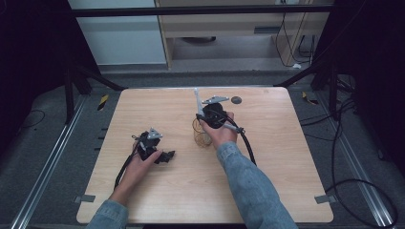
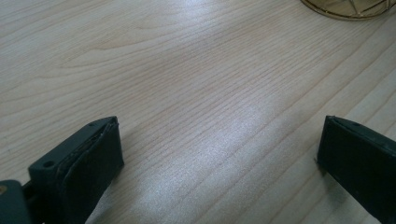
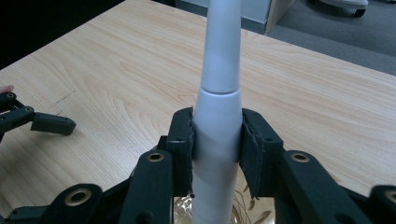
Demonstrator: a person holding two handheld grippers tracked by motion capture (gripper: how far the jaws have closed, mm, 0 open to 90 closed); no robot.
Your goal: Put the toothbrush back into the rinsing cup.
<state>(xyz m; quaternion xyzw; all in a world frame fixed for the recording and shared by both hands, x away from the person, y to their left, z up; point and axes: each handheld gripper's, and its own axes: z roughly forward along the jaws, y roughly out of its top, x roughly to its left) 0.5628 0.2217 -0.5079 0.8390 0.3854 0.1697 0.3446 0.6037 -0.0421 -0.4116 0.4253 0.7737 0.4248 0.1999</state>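
White handle (image 3: 217, 140), unmarked, in right gripper (image 3: 217, 142)

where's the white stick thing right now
The white stick is clamped upright between the jaws of the right gripper, just above the gold wire basket near the table's middle.

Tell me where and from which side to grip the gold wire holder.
Grip the wire holder at its rim, from its left, probably with the open left gripper, which rests on the table on that side. The holder looks like an open wire cup, so one jaw could go inside and one outside. The right gripper holds the white handle right at it, crowding the other side.
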